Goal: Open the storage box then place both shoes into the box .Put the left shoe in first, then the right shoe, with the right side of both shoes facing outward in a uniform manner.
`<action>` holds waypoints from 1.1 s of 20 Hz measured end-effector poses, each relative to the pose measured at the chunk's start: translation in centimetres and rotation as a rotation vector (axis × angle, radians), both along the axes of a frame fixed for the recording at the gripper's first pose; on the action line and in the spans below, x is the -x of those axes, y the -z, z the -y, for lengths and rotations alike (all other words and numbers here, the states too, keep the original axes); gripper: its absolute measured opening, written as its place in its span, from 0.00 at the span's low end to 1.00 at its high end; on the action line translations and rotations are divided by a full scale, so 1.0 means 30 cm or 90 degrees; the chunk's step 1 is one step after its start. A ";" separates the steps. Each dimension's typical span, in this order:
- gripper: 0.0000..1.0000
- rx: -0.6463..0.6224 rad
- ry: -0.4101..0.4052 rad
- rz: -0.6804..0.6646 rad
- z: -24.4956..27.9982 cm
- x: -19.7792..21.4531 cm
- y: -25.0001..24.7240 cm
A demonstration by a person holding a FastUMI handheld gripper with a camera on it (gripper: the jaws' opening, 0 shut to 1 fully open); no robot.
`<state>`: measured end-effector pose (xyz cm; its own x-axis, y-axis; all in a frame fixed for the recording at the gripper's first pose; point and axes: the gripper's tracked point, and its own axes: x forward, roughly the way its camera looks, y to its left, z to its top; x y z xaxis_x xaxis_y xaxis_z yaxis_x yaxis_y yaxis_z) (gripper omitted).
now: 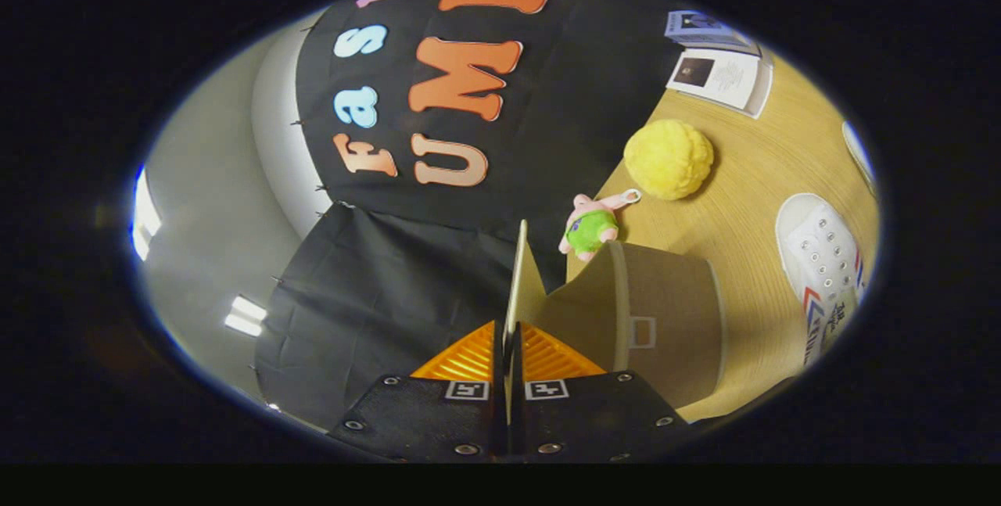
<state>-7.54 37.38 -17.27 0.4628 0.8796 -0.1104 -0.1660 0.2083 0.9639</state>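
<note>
The gripper (pixel 510 349) was rolled well over on its side, so the wooden table (pixel 751 177) stood up along the right of the scene and the black cloth wall rose on the left. Its two fingers were clenched almost together on the thin pale lid flap (pixel 519 279) of the storage box (pixel 665 318), the flap standing edge-on between them and running out just beyond the tips. Both fingers pressed on it, one from either side.

The box itself, a brown cardboard one with a small rectangular pull tab on its front, lay immediately to the right of the fingers, hinged to the flap being held. Just beyond the box, against the foot of the cloth wall, sat a small plush toy (pixel 592 226), pink with a green middle. A fluffy yellow ball (pixel 669 159) rested a little farther off on the table, apart from the toy. Well beyond that, at the table's far end, lay some printed papers (pixel 723 60).

To the right of the box, clear of it, a white lace-up shoe (pixel 823 263) with red and blue stripes lay on the wood. The rim of another white thing (pixel 858 150) showed farther along, too little of it to name.
</note>
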 end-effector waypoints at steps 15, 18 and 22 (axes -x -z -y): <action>0.03 0.088 -0.047 0.122 -0.551 0.170 -0.253; 0.03 0.114 -0.058 0.130 -0.646 0.196 -0.235; 0.45 0.140 -0.087 0.158 -0.754 0.243 -0.232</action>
